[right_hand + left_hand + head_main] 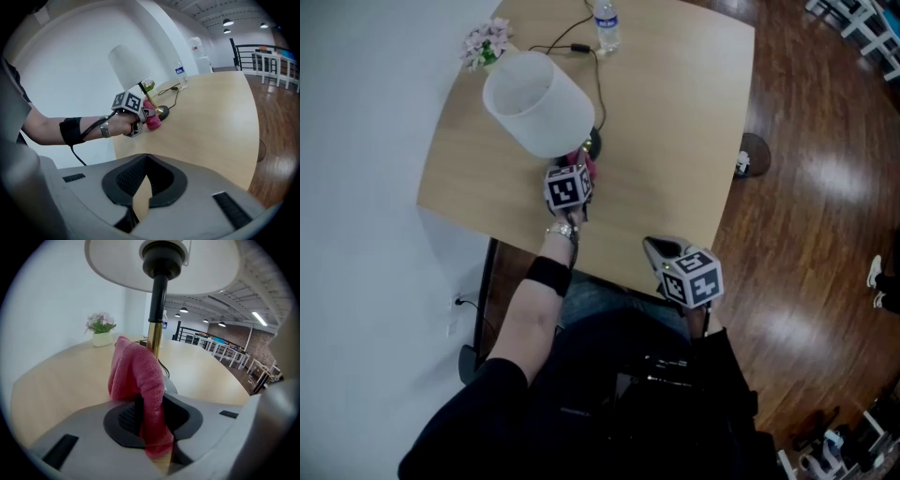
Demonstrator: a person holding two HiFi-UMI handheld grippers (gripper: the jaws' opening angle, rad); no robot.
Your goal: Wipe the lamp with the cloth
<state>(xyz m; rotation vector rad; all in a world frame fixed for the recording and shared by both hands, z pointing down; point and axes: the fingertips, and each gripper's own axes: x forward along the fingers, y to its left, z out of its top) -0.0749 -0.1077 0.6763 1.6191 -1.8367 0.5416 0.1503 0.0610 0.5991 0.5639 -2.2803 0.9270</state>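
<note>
A pale wooden table (675, 141) is standing against a white wall, with dark wood floor (825, 187) spreading to the right. A bottle (606, 23) and potted flowers (487, 42) are sitting at its far edge. The lamp (539, 103) is standing near the table's left side.

The left forearm is reaching over the near edge. The left gripper (150, 423) is tilting down under the shade and pinching the pink cloth (138, 376), which is bunching up by the brass stem; contact is unclear. The right gripper (143, 187) is hovering over the near edge, well apart from the lamp, its jaws meeting at the tips with nothing between them.
</note>
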